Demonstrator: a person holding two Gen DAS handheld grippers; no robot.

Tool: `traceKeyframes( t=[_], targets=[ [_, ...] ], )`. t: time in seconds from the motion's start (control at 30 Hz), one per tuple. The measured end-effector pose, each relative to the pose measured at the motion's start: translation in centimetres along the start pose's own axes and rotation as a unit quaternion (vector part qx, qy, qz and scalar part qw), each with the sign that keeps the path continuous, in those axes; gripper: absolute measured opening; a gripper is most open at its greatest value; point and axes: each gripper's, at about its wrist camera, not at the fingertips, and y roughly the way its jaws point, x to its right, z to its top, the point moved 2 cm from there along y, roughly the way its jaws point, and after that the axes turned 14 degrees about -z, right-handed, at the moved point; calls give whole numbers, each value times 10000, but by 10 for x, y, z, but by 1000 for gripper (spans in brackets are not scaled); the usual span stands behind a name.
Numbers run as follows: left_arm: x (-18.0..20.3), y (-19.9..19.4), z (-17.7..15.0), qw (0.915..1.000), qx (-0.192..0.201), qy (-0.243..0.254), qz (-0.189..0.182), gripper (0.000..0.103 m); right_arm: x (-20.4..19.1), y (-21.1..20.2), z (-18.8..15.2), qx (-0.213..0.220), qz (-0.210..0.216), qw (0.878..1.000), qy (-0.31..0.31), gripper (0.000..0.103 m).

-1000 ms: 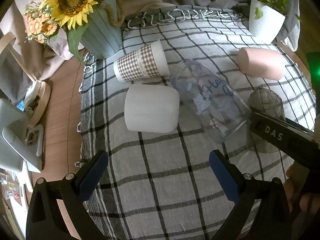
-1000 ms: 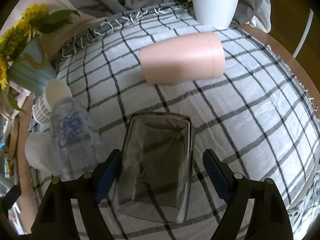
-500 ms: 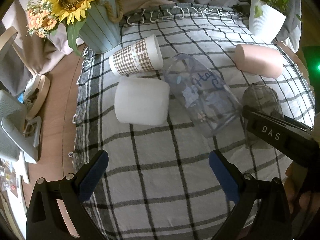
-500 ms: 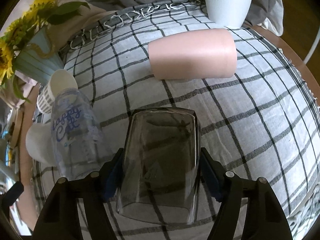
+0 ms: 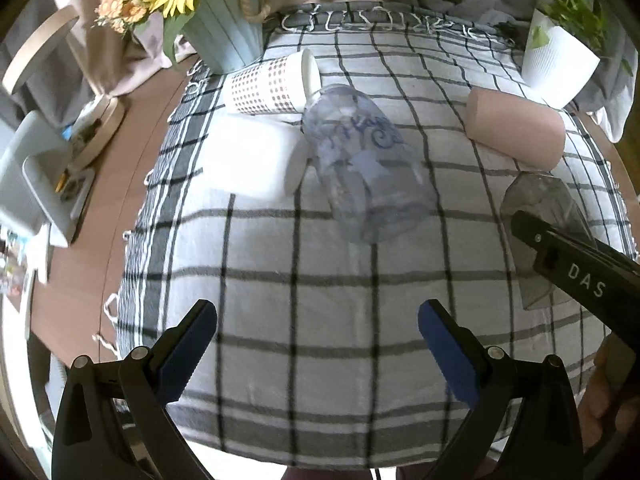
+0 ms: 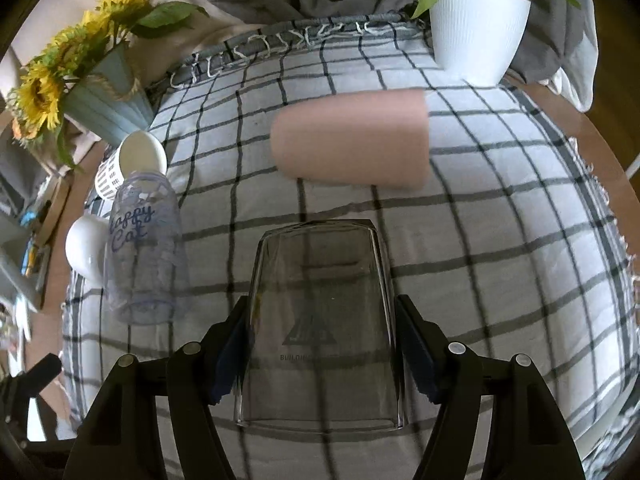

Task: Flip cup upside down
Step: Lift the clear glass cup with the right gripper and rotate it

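Right gripper (image 6: pixel 320 344) clamped on smoky transparent glass cup (image 6: pixel 320 320), lower centre of right wrist frame, seemingly empty though tint obscures. Left gripper (image 5: pixel 318 354) spread wide, holding nothing, over bare checked tablecloth (image 5: pixel 320 280) at lower centre. Lying sideways further up: pink cup (image 6: pixel 352 140), lettered clear tumbler (image 5: pixel 364 168), white cup (image 5: pixel 252 160), dotted paper cup (image 5: pixel 272 84). Cloth's fringed edge at left.

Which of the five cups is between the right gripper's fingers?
The smoky clear glass, clamped by the right gripper. The pink cup, lettered clear cup, white cup and houndstooth cup lie untouched.
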Motion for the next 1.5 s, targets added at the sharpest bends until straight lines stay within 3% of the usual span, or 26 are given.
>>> traceKeyframes(
  t=[0.2, 0.43, 0.9, 1.0, 1.17, 1.3, 1.5],
  targets=[
    [11, -1, -8, 9998, -5, -163, 132, 103, 16, -1, -11, -27, 229, 9996, -147, 69],
    [7, -3, -17, 9987, -37, -334, 385, 103, 9, 5, -23, -99, 475, 9984, -295, 69],
    [3, -2, -14, 9980, -65, -535, 325, 103, 7, 7, -28, -315, 503, 9974, -419, 70],
    [4, -8, -10, 9979, -17, -601, 229, 103, 14, -1, -25, -324, 669, 9967, -339, 75],
    [22, -24, -2, 9987, 140, -482, 82, 103, 38, -50, -15, 291, 900, 9955, -92, 80],
    [51, -31, 8, 9995, 191, -216, -111, 103, 62, -79, -4, 804, 724, 9940, 125, 84],
    [97, -21, 24, 9986, 76, 97, -523, 103, 109, -76, 10, 735, 276, 9954, 550, 84]
  ],
)
